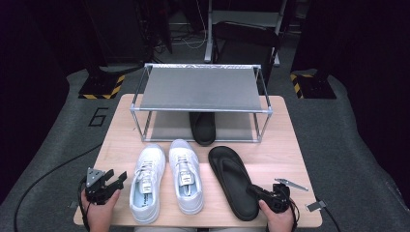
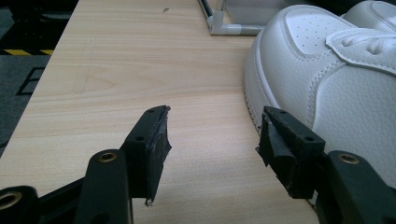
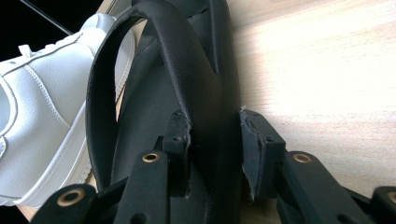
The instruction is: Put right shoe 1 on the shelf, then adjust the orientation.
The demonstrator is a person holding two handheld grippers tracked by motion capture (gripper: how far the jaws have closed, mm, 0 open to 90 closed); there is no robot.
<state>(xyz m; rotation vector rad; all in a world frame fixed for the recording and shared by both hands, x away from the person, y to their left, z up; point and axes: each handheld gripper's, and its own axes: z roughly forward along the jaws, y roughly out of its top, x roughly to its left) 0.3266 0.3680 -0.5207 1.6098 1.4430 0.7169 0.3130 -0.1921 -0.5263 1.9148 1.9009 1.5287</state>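
Gripping the black flip-flop (image 1: 233, 181) at its heel-side edge, the right gripper (image 3: 215, 154) has its jaws clenched on the sole; the flip-flop lies on the worktop (image 1: 285, 145) beside the white sneakers (image 1: 167, 181). The left gripper (image 2: 212, 140) stands released. A firm, level hold seems advisable before lifting toward the rack (image 1: 200, 89).

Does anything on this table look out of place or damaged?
The black flip-flops are split up: one flip-flop lies on the table beside the white sneakers, while its mate sits on the rack's lower shelf. The pads of the left gripper also look frayed and torn at the edges.
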